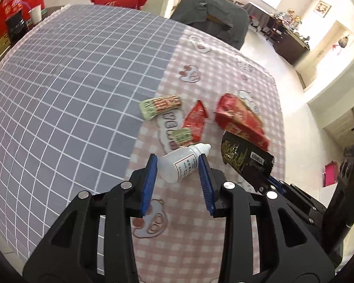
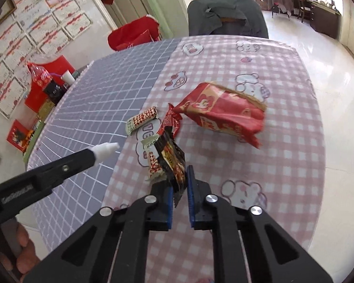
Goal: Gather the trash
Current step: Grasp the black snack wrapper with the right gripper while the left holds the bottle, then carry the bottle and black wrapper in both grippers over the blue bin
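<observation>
1. Right now, both hands are loaded: the left hand-held gripper (image 1: 179, 165) is clamped across a small white dropper bottle (image 1: 182, 162), pads on its sides, nozzle poking out to the right.
2. Over on the other side, the right hand-held gripper (image 2: 179, 184) has nipped shut on the bottom edge of a black snack wrapper (image 2: 173, 162), which stands up from the jaws, clear of the cloth.
3. What's left on the worktop (image 2: 283, 165)? A big red snack bag (image 2: 226, 115), a small red wrapper (image 1: 195, 120) and a green-and-red wrapper (image 1: 160, 106), all close together on the pink checked cloth near the seam with the grey grid.
4. No bin shows in either view, so I can't say where the drop-off is.
5. For the carry, my call: keep both grips firm and steady. That bottle is smooth and round, so it could slip or swivel between the pads if the wrist rolls.
6. The black wrapper is pinched only by its edge; a quick swing might tear it free, so a smooth lift looks wise.
7. Watch the spacing too, since the two tools are close together and could knock.
</observation>
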A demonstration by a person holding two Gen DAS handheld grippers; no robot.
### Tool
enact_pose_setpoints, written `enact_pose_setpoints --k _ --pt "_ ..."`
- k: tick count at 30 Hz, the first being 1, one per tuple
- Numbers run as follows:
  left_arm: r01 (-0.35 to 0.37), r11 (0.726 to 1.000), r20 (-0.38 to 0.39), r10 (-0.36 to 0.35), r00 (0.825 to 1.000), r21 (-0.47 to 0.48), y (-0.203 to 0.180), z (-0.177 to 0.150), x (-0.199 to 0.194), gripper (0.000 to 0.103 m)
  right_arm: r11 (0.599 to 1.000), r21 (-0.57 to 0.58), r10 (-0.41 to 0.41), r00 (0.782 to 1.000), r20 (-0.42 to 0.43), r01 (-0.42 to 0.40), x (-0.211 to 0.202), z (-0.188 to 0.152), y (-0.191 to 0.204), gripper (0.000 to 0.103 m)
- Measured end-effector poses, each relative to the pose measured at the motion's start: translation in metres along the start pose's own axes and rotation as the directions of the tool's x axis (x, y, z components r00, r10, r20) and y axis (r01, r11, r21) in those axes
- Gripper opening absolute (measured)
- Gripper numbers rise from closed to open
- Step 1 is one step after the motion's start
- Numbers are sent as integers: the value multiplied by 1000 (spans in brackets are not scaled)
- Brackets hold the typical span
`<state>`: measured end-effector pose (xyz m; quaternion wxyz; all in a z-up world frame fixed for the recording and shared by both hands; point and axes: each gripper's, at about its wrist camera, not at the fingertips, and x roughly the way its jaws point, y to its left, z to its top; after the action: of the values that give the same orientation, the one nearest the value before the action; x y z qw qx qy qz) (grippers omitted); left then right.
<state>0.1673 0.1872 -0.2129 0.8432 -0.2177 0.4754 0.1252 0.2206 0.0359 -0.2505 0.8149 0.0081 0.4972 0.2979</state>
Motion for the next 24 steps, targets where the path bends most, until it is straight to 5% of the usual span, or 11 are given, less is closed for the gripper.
enact_pose_setpoints --k 10,24 --pt "72 988 -7 -72 997 138 -99 -18 -16 35 992 129 -23 996 83 12 -89 -19 -67 11" --pt "137 926 -99 -108 989 352 -272 -69 5 35 940 324 -151 981 118 106 -178 -65 -202 11"
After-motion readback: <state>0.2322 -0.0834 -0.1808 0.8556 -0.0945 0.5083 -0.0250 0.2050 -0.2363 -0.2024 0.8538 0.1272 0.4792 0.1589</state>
